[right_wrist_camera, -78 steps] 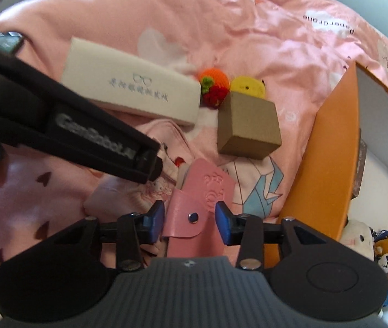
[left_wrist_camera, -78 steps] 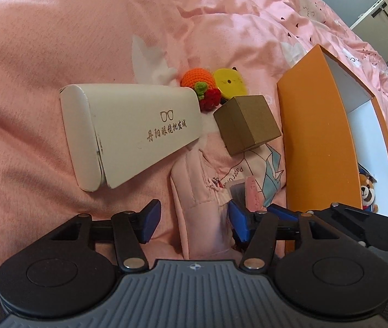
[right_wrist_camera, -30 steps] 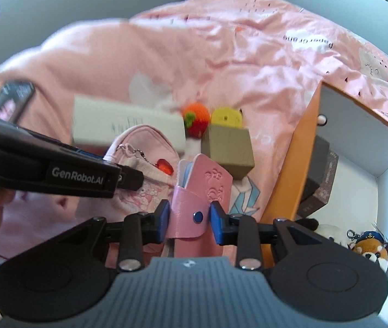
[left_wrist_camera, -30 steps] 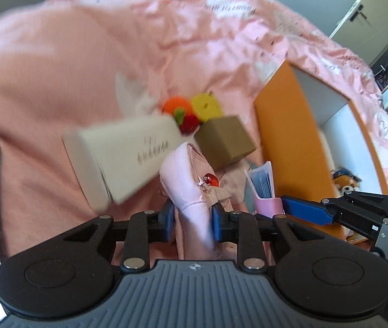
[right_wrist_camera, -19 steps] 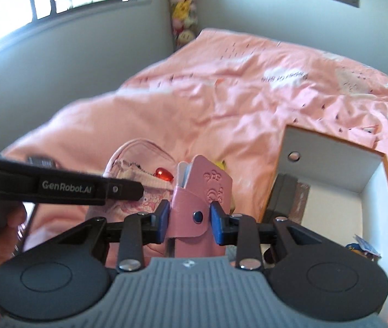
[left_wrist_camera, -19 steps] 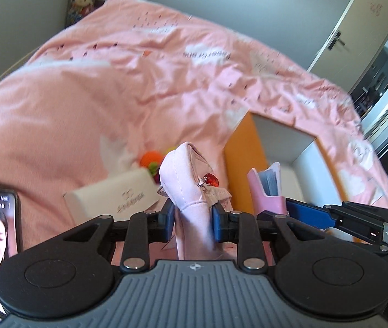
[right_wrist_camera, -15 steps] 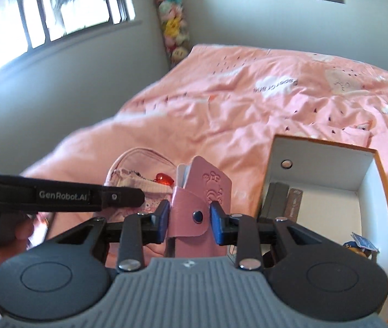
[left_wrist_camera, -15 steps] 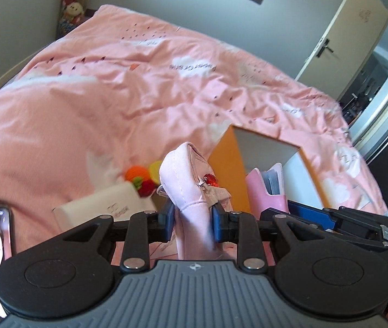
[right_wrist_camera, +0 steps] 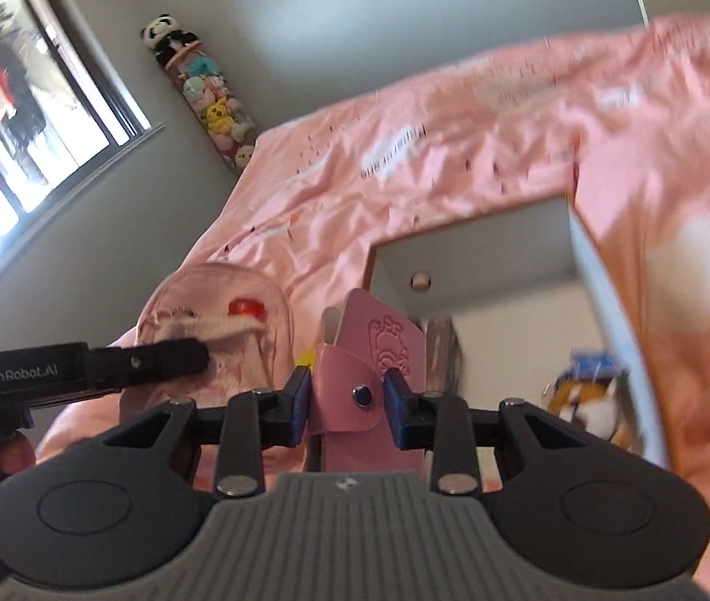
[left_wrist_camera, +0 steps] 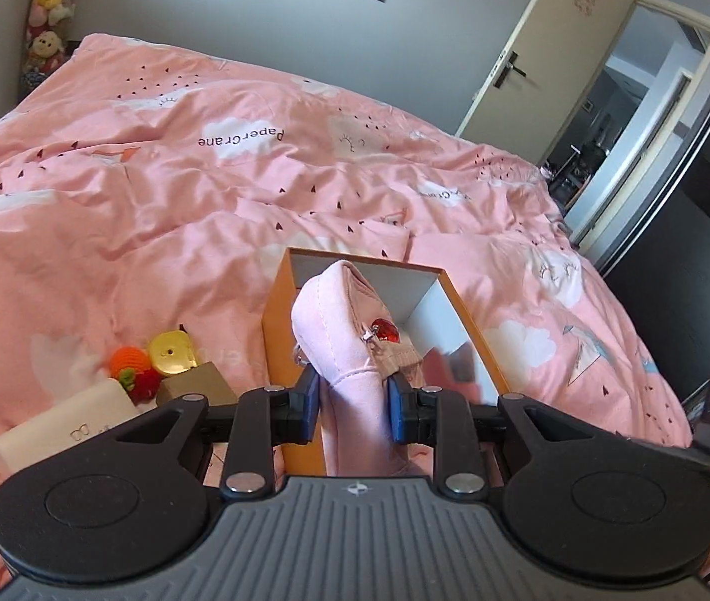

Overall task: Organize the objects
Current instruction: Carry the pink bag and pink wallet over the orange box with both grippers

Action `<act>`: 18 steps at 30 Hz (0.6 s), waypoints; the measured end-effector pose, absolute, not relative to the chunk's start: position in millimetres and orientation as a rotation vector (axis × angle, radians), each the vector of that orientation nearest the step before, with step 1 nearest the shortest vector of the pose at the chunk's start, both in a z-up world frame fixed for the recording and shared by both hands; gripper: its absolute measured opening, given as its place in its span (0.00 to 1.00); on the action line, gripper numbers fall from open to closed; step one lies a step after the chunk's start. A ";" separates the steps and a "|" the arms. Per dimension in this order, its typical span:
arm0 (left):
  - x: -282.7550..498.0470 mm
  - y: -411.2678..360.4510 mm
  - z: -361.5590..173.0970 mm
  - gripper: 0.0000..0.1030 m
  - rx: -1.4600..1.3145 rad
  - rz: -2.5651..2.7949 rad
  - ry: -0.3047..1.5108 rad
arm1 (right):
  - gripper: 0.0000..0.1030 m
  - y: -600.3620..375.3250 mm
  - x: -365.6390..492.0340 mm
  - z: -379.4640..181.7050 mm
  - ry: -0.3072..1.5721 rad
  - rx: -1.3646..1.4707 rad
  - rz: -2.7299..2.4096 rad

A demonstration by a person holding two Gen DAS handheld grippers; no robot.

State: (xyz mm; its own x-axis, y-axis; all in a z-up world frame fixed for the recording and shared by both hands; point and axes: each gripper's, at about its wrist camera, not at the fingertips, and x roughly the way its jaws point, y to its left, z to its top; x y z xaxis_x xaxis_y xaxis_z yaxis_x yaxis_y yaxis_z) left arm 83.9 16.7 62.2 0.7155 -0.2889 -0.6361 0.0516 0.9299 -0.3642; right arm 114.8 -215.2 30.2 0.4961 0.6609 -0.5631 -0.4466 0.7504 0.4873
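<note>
Holding the soft pink pouch in our left gripper, we pinch its limp lower body above the orange box; our right gripper clamps the stiffer, light pink card holder at its snap flap.

I hold a pale pink pouch with a red charm upright, and a pink snap-button card holder upright too.
</note>
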 end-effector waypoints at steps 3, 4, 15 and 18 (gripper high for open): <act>90.6 11.7 58.4 0.29 -0.301 -0.176 0.761 | 0.32 -217.0 128.3 5.5 0.884 0.400 0.708; 92.3 11.5 57.2 0.29 -0.292 -0.168 0.763 | 0.32 -215.7 133.4 -1.3 0.904 0.425 0.711; 109.4 8.4 49.3 0.29 -0.267 -0.162 0.792 | 0.32 -195.4 165.3 -57.8 1.099 0.492 0.737; 114.4 -0.3 47.4 0.29 -0.242 -0.188 0.811 | 0.32 -201.5 165.1 -54.7 1.074 0.443 0.698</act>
